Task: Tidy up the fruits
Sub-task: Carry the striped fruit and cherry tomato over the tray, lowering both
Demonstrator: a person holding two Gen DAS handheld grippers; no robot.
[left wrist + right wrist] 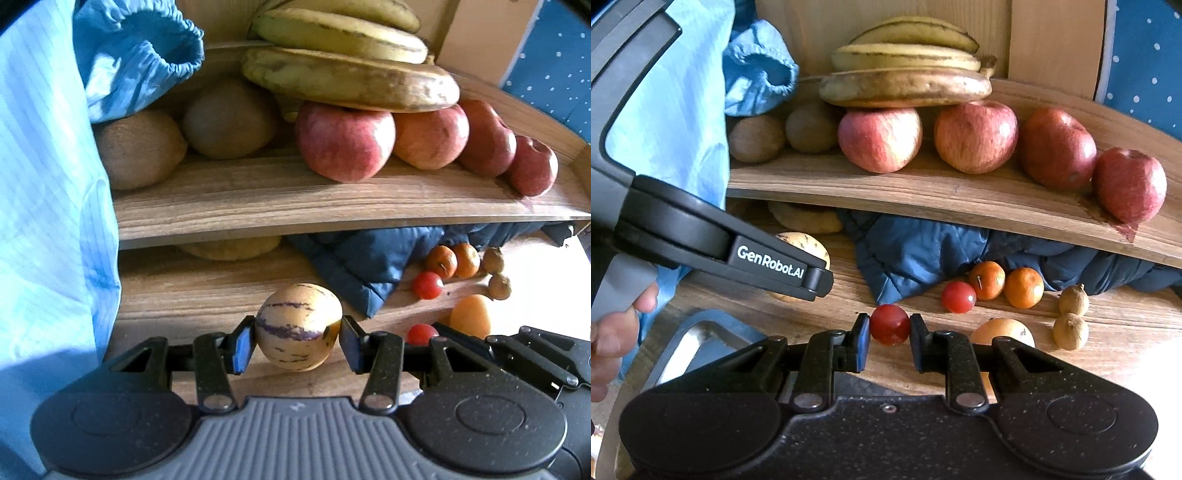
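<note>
Pepino melon (298,326): near-left tabletop, pinched at mid-girth by left gripper (298,343); smooth, firm, moderately heavy | Cherry tomato (889,324): near-centre tabletop, right gripper (889,341) pads flanking it, contact unclear; light, thin-skinned, squeeze gently.

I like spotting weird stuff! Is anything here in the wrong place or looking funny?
Yes. A dark blue quilted cloth is bunched under the wooden shelf, among the loose fruit. The bottom banana is badly browned, and a red stain marks the shelf's right end.
</note>
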